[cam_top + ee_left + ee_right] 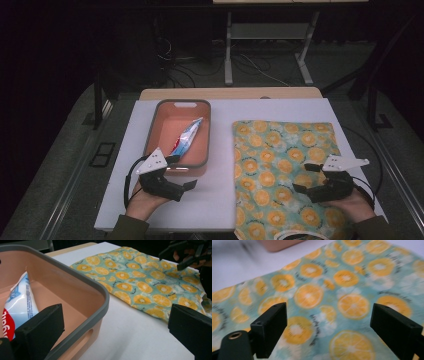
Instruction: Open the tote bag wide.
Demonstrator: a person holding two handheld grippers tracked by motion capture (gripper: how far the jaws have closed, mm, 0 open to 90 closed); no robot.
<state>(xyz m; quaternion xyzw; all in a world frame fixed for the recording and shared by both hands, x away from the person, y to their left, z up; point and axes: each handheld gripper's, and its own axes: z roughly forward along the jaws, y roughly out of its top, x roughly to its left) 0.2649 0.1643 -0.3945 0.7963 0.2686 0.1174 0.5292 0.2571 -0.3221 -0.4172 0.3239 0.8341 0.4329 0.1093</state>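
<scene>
So far: nothing gripped, work barely begun
Cloth: flat teal fabric bag printed with orange slices (pixel 286 170), spread on right half of white table sheet (pixel 220 195)
Right gripper (pixel 306 178): above cloth's near part, jaws wide, empty
Left gripper (pixel 181 172): jaws wide, empty, at near corner of pink grey-rimmed bin (pixel 206 131)
Bin contents: white-blue-red plastic pouch (pixel 186 139), untouched
Left to do: likely grasping cloth or pouch

Each hand-held gripper, the left gripper (pixel 182 172) and the right gripper (pixel 303 177), has a black body, two blocky black jaws and a grey three-cornered plate with small holes on top. A black cable loops from each body. The sleeves (pixel 129 228) are dark olive.
</scene>
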